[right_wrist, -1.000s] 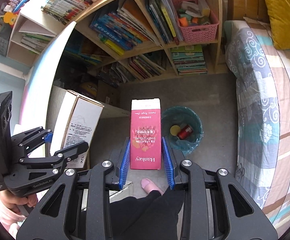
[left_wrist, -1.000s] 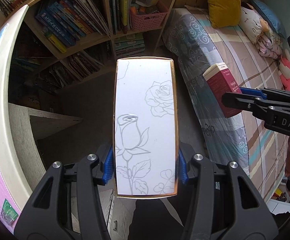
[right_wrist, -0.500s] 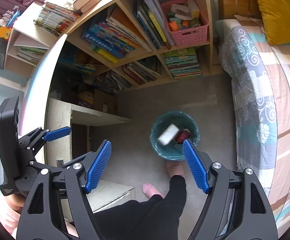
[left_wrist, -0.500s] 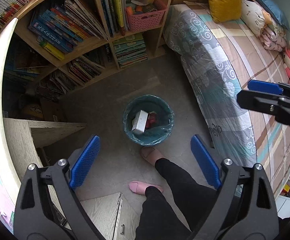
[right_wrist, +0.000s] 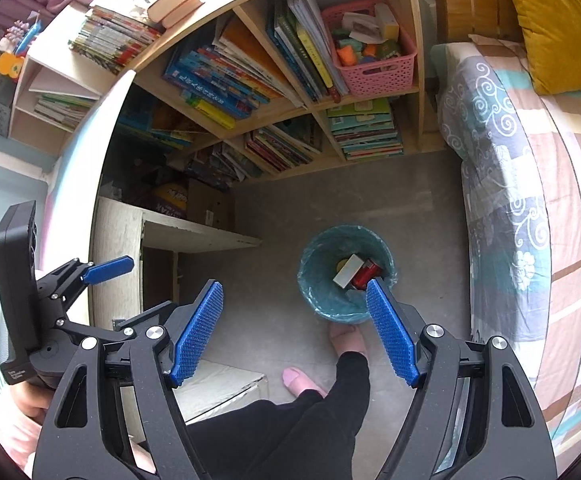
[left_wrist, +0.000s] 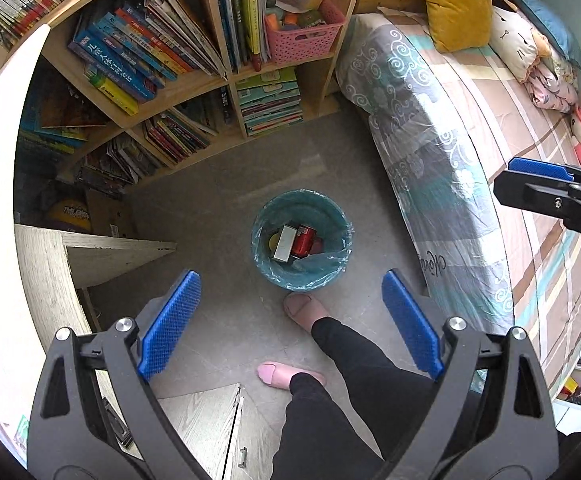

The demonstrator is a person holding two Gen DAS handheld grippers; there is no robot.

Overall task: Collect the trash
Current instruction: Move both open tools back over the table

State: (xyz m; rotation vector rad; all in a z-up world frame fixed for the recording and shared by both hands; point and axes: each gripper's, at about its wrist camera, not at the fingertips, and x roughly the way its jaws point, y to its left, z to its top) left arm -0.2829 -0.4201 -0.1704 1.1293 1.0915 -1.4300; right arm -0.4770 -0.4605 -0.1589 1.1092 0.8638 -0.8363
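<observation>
I see a bookshelf [left_wrist: 178, 80] packed with books, a pink basket [left_wrist: 302, 36] on it, a quilted bed [right_wrist: 530, 200] with a yellow pillow [right_wrist: 554, 28], and pink slippers [left_wrist: 286, 374].

Grey floor [left_wrist: 210, 200] — lined bin [left_wrist: 266, 224], slippered feet [left_wrist: 302, 308]

The bin [left_wrist: 265, 268] wears a teal liner; inside lie a red can [left_wrist: 303, 240] and a white-and-grey box [left_wrist: 283, 243]. The claw pads [left_wrist: 170, 322] are blue on black frames. The bedspread [left_wrist: 442, 152] mixes grey swirls with tan, teal and cream checks. A cushion [right_wrist: 550, 24] is mustard yellow, the basket [right_wrist: 378, 74] pink, the slippers [left_wrist: 286, 374] pink.
</observation>
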